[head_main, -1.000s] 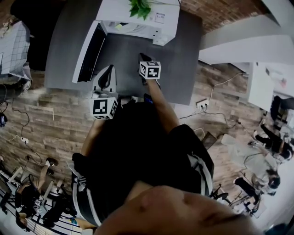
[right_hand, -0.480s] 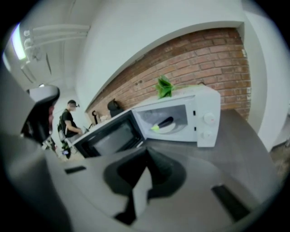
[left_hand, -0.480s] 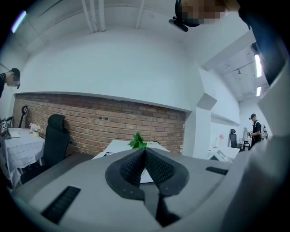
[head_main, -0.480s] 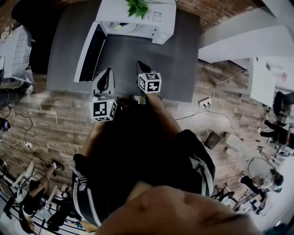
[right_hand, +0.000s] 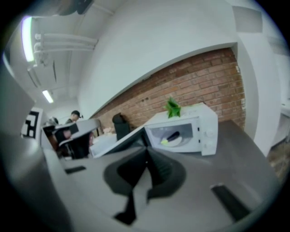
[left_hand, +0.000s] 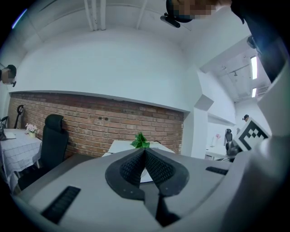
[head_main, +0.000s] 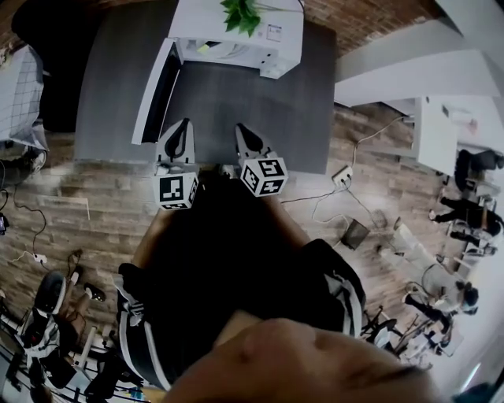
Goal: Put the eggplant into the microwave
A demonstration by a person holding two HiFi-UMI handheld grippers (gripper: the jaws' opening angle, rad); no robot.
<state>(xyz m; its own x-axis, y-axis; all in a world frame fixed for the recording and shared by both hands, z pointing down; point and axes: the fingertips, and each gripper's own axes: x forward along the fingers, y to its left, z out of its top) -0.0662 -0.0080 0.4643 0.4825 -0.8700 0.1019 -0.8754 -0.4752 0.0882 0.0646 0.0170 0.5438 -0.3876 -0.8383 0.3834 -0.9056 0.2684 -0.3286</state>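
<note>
The white microwave (right_hand: 199, 129) stands at the far end of the grey table (head_main: 299, 102), a small green plant (head_main: 240, 12) on its top. Its door (head_main: 153, 90) hangs wide open to the left. Inside, a dark eggplant (right_hand: 175, 135) lies on a pale plate (right_hand: 174, 141). My right gripper (right_hand: 146, 152) is shut and empty, well short of the microwave's opening; it shows over the table's near edge (head_main: 240, 128). My left gripper (left_hand: 145, 150) is shut and empty too, beside the right one (head_main: 183, 123) and near the door's free end.
A black chair (left_hand: 54, 136) and a cloth-covered table (left_hand: 18, 145) stand left of the grey table, before a brick wall (left_hand: 104, 124). Cables and a power strip (head_main: 345, 175) lie on the wooden floor at the right. People sit at desks farther off.
My right gripper has drawn back from the middle of the table toward its near edge and risen. The left gripper has barely shifted.
</note>
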